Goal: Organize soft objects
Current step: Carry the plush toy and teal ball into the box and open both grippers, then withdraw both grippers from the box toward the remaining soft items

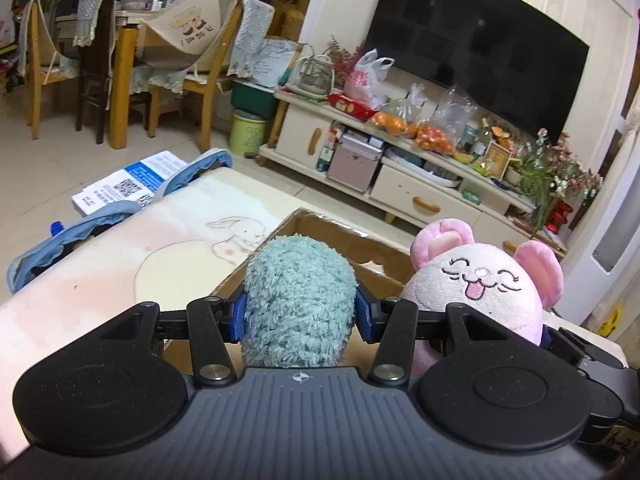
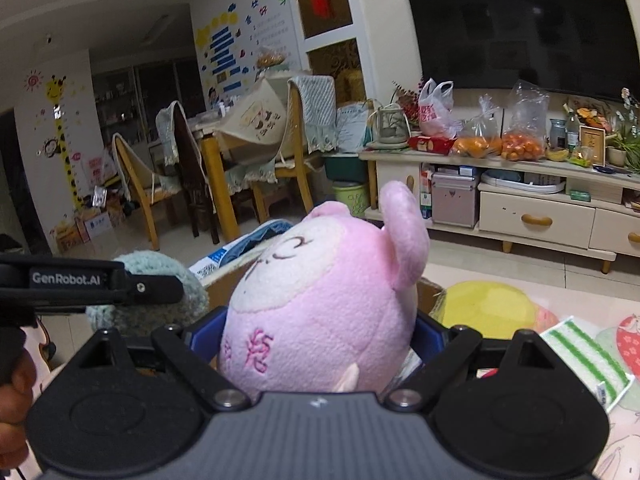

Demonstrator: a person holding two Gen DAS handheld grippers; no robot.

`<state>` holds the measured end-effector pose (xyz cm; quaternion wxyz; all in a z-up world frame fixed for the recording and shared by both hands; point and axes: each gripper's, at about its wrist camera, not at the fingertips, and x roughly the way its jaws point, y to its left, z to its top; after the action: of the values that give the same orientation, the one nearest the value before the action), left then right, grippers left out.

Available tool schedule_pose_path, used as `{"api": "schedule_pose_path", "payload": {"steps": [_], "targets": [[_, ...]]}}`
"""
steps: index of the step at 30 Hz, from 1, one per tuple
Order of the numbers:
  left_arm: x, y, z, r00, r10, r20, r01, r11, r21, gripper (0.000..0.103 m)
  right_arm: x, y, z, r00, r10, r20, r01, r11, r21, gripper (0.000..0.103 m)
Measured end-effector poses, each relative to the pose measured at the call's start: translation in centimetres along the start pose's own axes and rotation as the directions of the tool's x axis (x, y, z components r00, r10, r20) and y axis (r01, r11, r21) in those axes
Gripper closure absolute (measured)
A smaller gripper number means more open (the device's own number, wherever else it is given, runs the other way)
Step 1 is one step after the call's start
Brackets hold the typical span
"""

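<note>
Two handheld grippers carry soft toys over an open cardboard box (image 1: 320, 236) in a cluttered living room. The left gripper (image 1: 298, 314) is clamped on a fuzzy teal plush (image 1: 298, 296), its blue pads (image 1: 239, 318) pressed into the pile on both sides, the toy's rounded top standing up above the fingers and in front of the box's near edge. Just to the right of the box's near corner, the right gripper (image 2: 320, 336) grips a round pink mouse plush (image 2: 320, 312), jaws spread wide around its body; the toy's embroidered face, with closed eyes and a small tongue, is turned toward the left gripper, one ear tilted up toward the television (image 2: 520, 28). In the right wrist view the two toys are near one another, the teal plush partly hidden behind the left gripper's black finger. The box rests on a pale worktop (image 1: 120, 264) printed with a rabbit outline, which extends left of the box. To the right of the box lie a yellow cloth (image 2: 488, 308) and a green-striped cloth (image 2: 588, 356). Beyond the box, a cream media cabinet (image 1: 420, 184) holds bags of oranges (image 1: 434, 138), and wooden dining chairs (image 1: 208, 80) stand further left.
</note>
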<state>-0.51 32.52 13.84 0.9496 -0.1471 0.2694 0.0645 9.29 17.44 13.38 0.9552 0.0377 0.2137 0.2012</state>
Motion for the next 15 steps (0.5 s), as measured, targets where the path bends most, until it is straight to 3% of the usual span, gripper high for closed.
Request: {"api": "schedule_pose_path", "payload": {"steps": [6,12,15], "targets": [[-0.1,0.2,-0.3,0.999,0.031,-0.022,-0.031,0.999,0.005,0.042,0.9,0.6,-0.7,1.000,-0.003,-0.025,0.002,0.999,-0.035,0.011],[-0.6,-0.5,0.0,0.997,0.073,0.020,-0.074,0.996,0.046,0.008,1.0,0.6,-1.3,0.998,-0.042,-0.042,0.041,0.999,-0.026,0.004],[-1.0,-0.6,-0.3,0.998,0.059,0.028,-0.060,0.997,0.057,0.006,0.0,0.4,-1.2,0.997,-0.078,-0.015,0.079,0.997,0.009,0.001]]}}
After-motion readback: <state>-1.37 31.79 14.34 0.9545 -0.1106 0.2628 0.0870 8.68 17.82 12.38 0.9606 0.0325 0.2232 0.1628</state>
